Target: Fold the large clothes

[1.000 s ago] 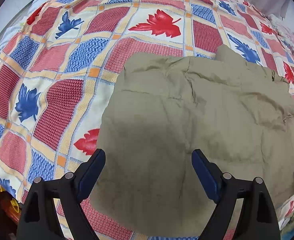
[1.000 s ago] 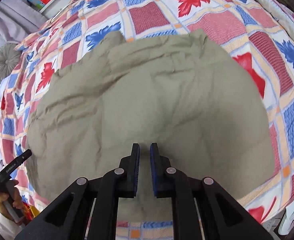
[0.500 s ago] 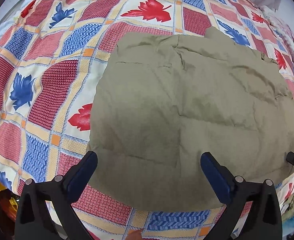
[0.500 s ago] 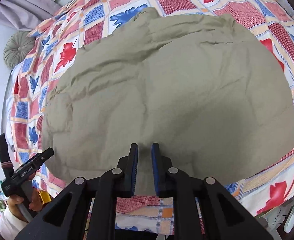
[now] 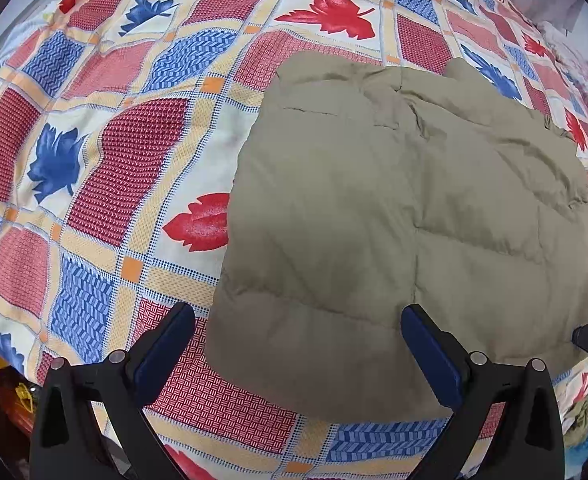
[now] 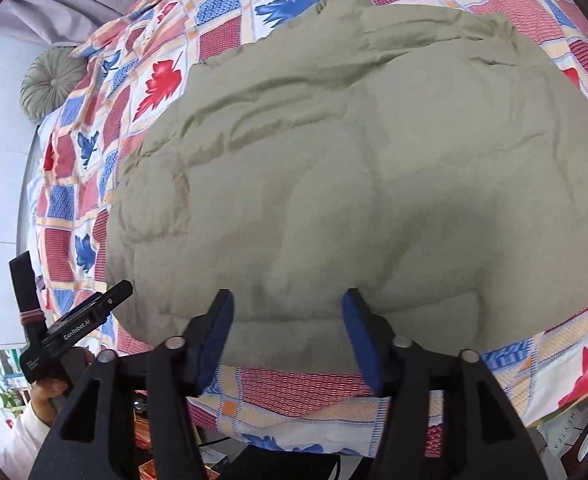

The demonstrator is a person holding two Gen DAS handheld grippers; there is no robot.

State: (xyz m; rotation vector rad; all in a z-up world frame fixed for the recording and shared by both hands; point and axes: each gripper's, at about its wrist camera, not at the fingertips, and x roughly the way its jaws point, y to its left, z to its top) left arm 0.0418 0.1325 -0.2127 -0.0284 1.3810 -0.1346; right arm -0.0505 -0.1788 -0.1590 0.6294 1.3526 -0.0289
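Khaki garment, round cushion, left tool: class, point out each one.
Khaki garment (image 6: pixel 373 184), right wrist view, on its puffy middle.
Round cushion (image 6: pixel 52 80), right wrist view, on its buttoned centre.
Left tool (image 5: pixel 297 354), left wrist view, midway between its open fingertips.

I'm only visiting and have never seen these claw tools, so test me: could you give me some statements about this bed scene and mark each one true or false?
1. A khaki puffy quilted garment lies on a patchwork bedspread with red and blue leaves. True.
2. The left claw is clamped on the garment. False: its jaws stand wide open, gripping nothing.
3. The right claw holds a fold of the bedspread. False: its jaws are opening, with nothing pinched between them.
4. A round grey-green pleated cushion sits at the far end of the bed. True.
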